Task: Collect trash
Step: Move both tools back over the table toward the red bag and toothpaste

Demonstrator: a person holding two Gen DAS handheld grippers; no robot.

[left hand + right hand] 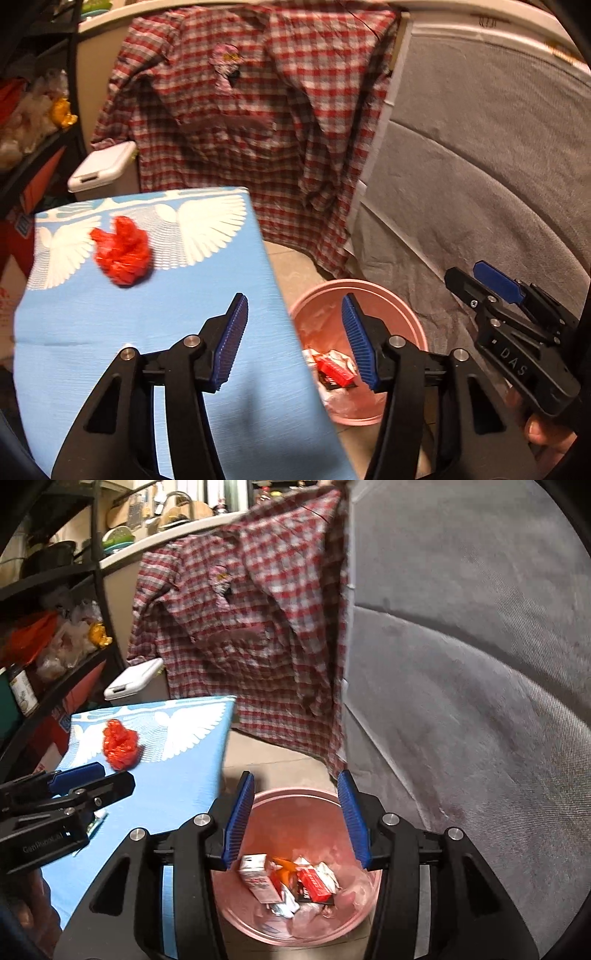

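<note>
A crumpled red plastic wrapper [122,254] lies on the light blue table [155,332] near its far side; it also shows in the right wrist view [121,744]. A pink bin [406,314] stands on the floor right of the table, holding a red pack, a small carton and white scraps [291,886]. My left gripper [293,341] is open and empty, over the table's right edge and the bin. My right gripper [295,818] is open and empty, directly above the bin [295,797].
A red checked shirt [251,110] hangs behind the table. A grey fabric surface [498,184] rises on the right. A white lidded box [101,168] sits behind the table. A black shelf [48,635] with bags and a bottle stands at the left.
</note>
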